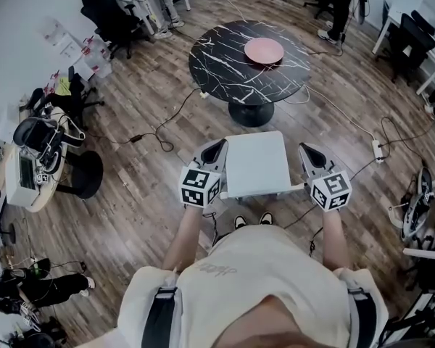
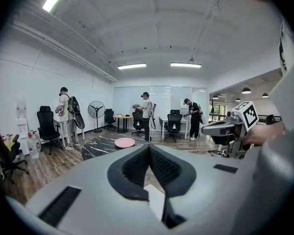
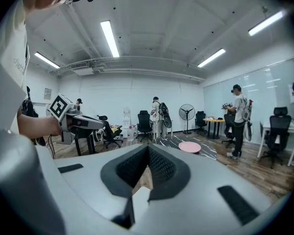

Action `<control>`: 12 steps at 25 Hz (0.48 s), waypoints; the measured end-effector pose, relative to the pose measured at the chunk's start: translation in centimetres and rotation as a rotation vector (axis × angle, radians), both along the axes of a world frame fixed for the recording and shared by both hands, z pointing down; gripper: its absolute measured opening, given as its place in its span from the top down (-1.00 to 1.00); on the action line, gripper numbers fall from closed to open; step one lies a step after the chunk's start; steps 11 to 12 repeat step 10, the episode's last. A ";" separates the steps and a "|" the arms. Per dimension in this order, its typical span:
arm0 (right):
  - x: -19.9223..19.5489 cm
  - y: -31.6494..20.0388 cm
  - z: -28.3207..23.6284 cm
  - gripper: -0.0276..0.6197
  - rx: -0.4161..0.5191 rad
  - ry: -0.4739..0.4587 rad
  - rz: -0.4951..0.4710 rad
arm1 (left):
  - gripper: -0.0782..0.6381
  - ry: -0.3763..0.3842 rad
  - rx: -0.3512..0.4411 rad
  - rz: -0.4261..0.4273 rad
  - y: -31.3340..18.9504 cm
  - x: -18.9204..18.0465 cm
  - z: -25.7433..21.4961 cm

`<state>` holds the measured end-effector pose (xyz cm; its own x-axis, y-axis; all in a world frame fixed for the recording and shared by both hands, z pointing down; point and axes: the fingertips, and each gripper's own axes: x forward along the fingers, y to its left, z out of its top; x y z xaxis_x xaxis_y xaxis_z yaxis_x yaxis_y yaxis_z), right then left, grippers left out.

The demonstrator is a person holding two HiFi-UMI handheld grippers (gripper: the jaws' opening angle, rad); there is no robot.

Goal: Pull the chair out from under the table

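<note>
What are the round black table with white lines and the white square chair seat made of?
The round black table looks like polished marble, or a marble-look slab: thin white veins cross its smooth dark top. The white square chair seat looks like matte plastic or painted board: plain and even, no grain or weave. Neither is certain.

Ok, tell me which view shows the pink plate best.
The head view: it looks down on the whole round pink plate, lying on the black marble table. The left gripper view and the right gripper view each show it only far off, small and nearly edge-on.
</note>
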<state>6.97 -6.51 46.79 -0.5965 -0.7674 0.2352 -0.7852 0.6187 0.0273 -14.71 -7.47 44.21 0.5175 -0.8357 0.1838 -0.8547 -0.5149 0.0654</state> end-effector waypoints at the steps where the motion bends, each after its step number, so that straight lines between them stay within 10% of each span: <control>1: -0.1 0.1 0.2 0.90 0.002 0.002 -0.002 | 0.73 -0.006 0.002 0.005 0.1 0.0 -0.1; 12: -1.0 0.2 0.1 0.90 0.001 0.026 -0.011 | 0.73 -0.013 -0.001 0.020 0.2 0.1 -0.1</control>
